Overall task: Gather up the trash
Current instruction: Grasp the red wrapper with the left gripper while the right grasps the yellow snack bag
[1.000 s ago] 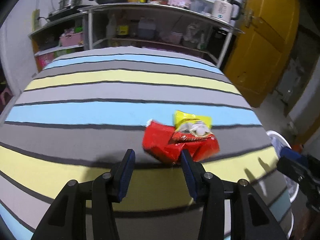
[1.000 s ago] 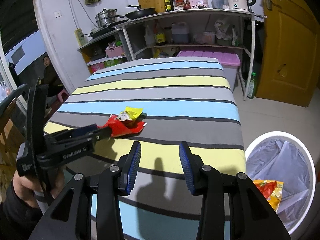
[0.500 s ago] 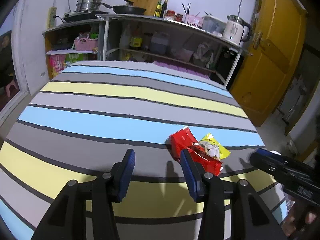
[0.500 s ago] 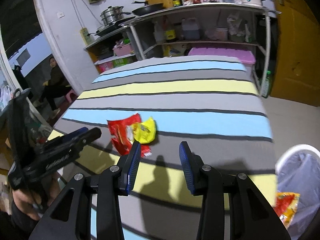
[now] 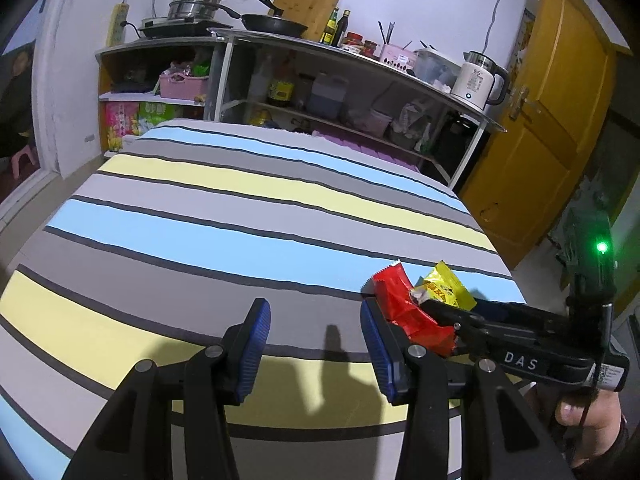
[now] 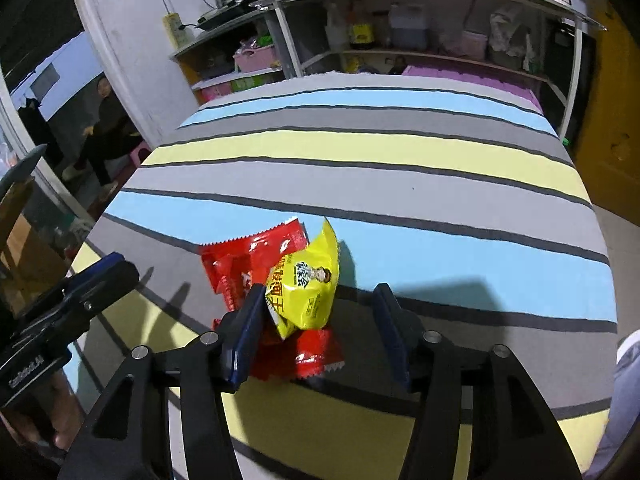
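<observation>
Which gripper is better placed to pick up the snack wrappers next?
Right. The right gripper has open jaws flanking the yellow wrapper lying on the red wrapper. The left gripper, also open, points at bare striped cloth, wrappers off to its side.

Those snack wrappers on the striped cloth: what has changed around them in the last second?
The right gripper has moved in over the wrappers, its open jaws now around the yellow wrapper lying on the red wrapper. The left gripper has drawn off to the side, open and empty. Both wrappers still lie on the striped cloth, not yet gripped.
</observation>
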